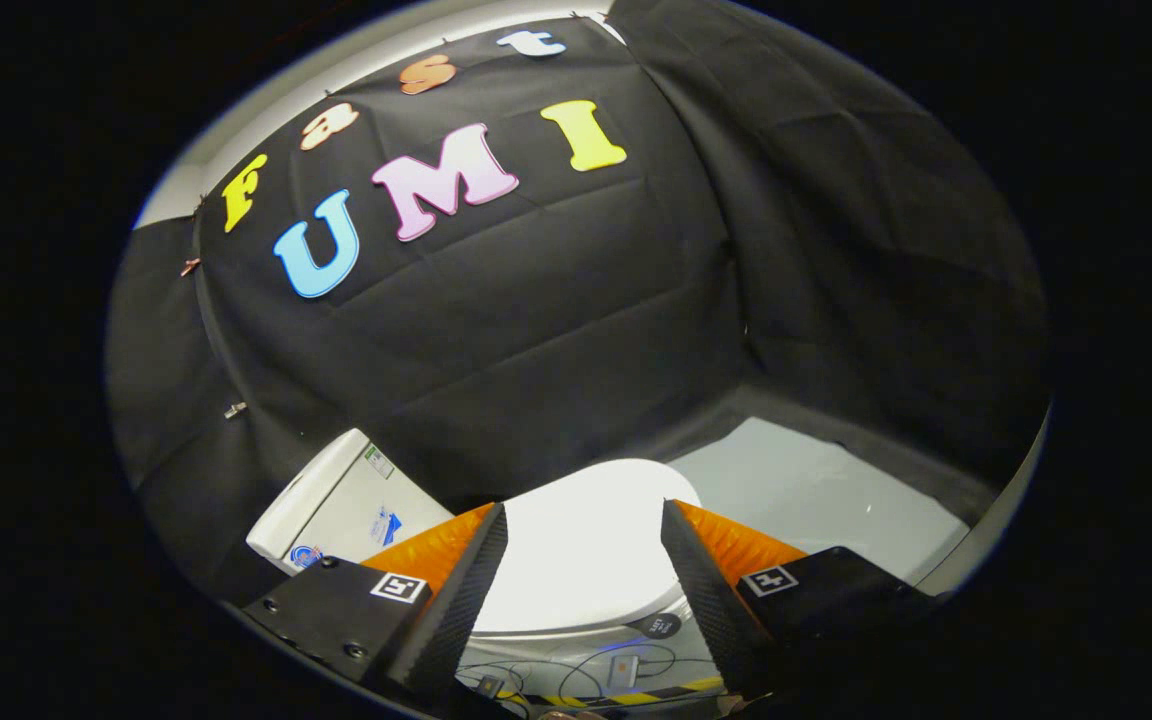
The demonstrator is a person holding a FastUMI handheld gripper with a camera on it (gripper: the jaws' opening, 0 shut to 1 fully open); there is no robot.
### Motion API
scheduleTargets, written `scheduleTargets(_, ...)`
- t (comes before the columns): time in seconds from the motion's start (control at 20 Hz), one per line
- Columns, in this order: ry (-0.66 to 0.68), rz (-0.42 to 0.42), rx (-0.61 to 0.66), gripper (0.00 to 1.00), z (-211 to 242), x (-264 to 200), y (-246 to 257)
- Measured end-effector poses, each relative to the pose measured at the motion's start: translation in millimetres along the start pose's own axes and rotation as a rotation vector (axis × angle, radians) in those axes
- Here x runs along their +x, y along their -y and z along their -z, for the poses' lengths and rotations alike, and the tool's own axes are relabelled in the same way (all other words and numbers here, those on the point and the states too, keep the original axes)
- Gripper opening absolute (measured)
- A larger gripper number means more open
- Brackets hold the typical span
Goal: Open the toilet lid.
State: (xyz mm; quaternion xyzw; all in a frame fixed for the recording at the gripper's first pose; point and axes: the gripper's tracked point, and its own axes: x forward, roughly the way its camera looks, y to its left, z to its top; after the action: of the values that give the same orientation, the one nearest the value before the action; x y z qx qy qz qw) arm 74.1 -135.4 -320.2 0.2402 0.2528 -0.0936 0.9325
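Left first: the toilet tank (341, 505) sits just beyond your left finger (456, 590), backed against the black cloth wall (536, 330), stickers on its face. That puts the hinge end of the lid on the tank side, so judge the free edge to be at the opposite end.

Centre: the toilet lid (586, 545) is down, flat on the seat, white and oval. You see it through the gap between your fingers and just ahead of them. Its long axis runs from the tank at the left out toward the pale floor (816, 490) at the right, so the rounded front points away from the tank, toward the right finger (701, 585). The rim below the lid shows as a thin pale band with a small dark round tag (658, 626) on it.

Your claw (581, 585) is spread wide, nothing pinched, both fingers clear of the lid and hovering above it. Spread like this probably because you're lining up over the lid, not gripping yet.

Below the fingers: thin cables (576, 670) and a strip of yellow-black tape (636, 693) on the floor.

Right: bare floor meets the cloth wall, nothing else there.

Task not begun by the look of it. Likely next: drop toward the front lip, get one finger under the edge, lift toward the tank.
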Motion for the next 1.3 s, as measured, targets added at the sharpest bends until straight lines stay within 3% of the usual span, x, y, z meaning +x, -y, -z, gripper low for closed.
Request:
scheduleTargets(0.25, -0.125, 0.029, 0.125, 0.98, 58, 44, 46)
scheduleTargets(0.9, -0.342, 0.043, 0.47, 0.96, 175, 76, 117)
scheduleTargets(1.05, -0.371, 0.039, 0.547, 0.86, 196, 83, 116)
scheduleTargets(1.15, -0.379, 0.023, 0.6, 0.71, 205, 87, 115)
scheduleTargets(1.2, -0.383, 0.011, 0.613, 0.71, 208, 90, 114)
scheduleTargets(1.3, -0.412, 0.01, 0.623, 0.57, 219, 91, 113)
